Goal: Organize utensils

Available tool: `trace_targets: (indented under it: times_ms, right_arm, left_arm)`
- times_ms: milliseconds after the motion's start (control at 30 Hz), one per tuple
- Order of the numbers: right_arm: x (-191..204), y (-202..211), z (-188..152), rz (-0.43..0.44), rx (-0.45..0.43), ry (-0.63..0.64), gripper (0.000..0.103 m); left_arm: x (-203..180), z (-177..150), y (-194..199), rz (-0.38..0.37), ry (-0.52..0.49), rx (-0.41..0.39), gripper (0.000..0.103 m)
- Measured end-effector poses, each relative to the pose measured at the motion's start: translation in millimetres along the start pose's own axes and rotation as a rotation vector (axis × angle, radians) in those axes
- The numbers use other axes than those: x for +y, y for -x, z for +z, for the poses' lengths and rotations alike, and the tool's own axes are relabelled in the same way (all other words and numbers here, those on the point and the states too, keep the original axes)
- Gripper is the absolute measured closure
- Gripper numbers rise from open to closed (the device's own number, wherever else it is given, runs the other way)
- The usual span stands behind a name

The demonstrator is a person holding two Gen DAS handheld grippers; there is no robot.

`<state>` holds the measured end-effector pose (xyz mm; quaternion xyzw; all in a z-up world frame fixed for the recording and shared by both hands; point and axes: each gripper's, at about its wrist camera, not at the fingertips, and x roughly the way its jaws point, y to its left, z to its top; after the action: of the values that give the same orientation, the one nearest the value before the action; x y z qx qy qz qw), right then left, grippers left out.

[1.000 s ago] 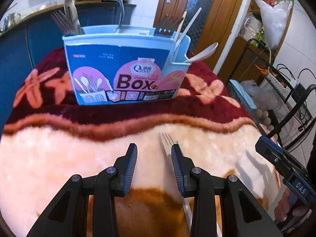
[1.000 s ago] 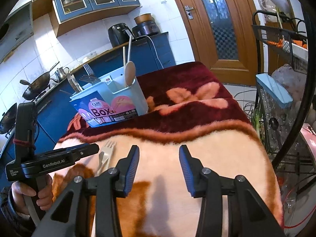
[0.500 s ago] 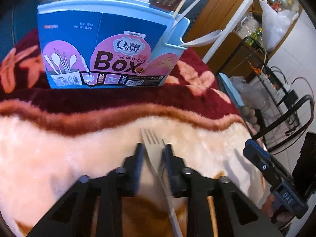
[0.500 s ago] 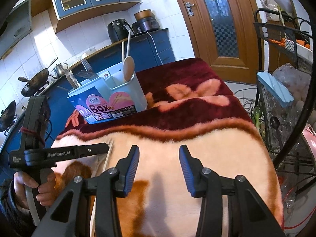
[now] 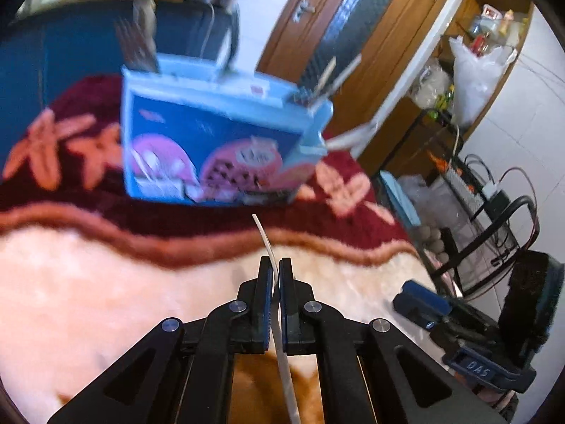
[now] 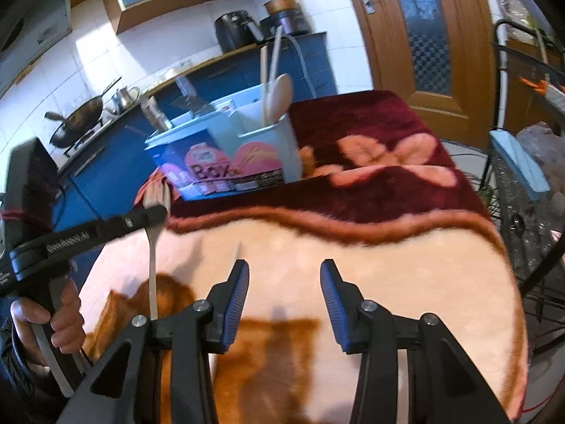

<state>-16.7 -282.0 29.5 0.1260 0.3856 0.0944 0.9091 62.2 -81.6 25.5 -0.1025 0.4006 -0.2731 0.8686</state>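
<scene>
My left gripper (image 5: 275, 268) is shut on a white plastic fork (image 5: 270, 247), seen edge-on and lifted off the blanket. The right wrist view shows the same fork (image 6: 152, 247) hanging handle-down from the left gripper (image 6: 155, 212). The light blue utensil box (image 5: 215, 145) stands beyond it on the dark red part of the blanket, holding forks, chopsticks and spoons; it also shows in the right wrist view (image 6: 226, 162). My right gripper (image 6: 284, 282) is open and empty above the cream part of the blanket.
A cream and dark red floral blanket (image 6: 388, 275) covers the table. A black wire rack (image 5: 487, 212) stands off the table's right edge. A blue kitchen counter (image 6: 116, 148) with a wok lies behind, and a wooden door (image 6: 416, 31) at the back right.
My left gripper closed on the fork, lifted it off the blanket and turned it on edge, moving back from the box. The right gripper has stayed open and nearly still.
</scene>
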Motion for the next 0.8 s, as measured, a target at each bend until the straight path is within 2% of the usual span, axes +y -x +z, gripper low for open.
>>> trace_targets:
  times_ms: [200,233,300,567,800]
  right_arm:
    - [29.3,-20.5,3.2,0.036,0.114,0.074,0.060]
    - [34.8,-24.2,3.2,0.042,0.134,0.089,0.068]
    - [45.3,-31.6,3.3,0.036,0.166,0.126,0.077]
    - [56.9,-53.2,5.5,-0.007,0.245,0.174,0.078]
    - [54.5,-71.8,9.8,0.012,0.305,0.153,0.078]
  left_arm:
    - [4.5,5.1,38.8,0.075,-0.052,-0.136,0.100]
    - [5.8,5.6,42.8,0.080,-0.054,-0.149,0.100]
    - [9.1,6.9,53.7,0.099,-0.059,-0.188,0.100]
    - [17.6,14.8,77.7,0.123,-0.083,-0.265,0.100]
    - [12.4,19.7,89.4,0.133,-0.126,-0.309,0.100]
